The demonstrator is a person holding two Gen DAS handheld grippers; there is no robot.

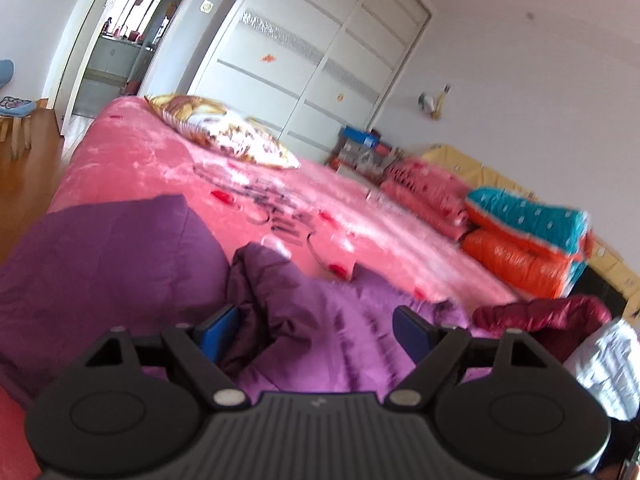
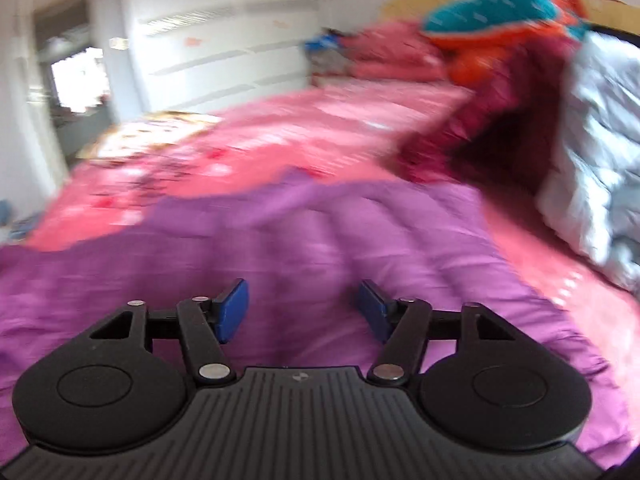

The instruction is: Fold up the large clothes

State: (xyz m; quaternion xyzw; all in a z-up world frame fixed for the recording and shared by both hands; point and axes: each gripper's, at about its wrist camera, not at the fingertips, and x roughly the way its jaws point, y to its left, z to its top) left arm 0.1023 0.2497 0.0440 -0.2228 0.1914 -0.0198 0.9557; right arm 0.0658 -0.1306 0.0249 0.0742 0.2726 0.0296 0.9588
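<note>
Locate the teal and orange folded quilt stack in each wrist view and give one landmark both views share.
Left wrist view: the teal and orange quilt stack sits at the right edge, mid-height, on the far side of the pink bed cover.
Right wrist view: the same stack is at the top right, blurred.
Shared landmark: the white wardrobe, upper middle in the left wrist view, upper left of centre in the right.

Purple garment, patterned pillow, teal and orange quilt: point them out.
purple garment [image 2: 320, 232], right wrist view, quilted middle.
patterned pillow [image 1: 224, 132], left wrist view, top face.
teal and orange quilt [image 1: 528, 216], left wrist view, teal top.
</note>
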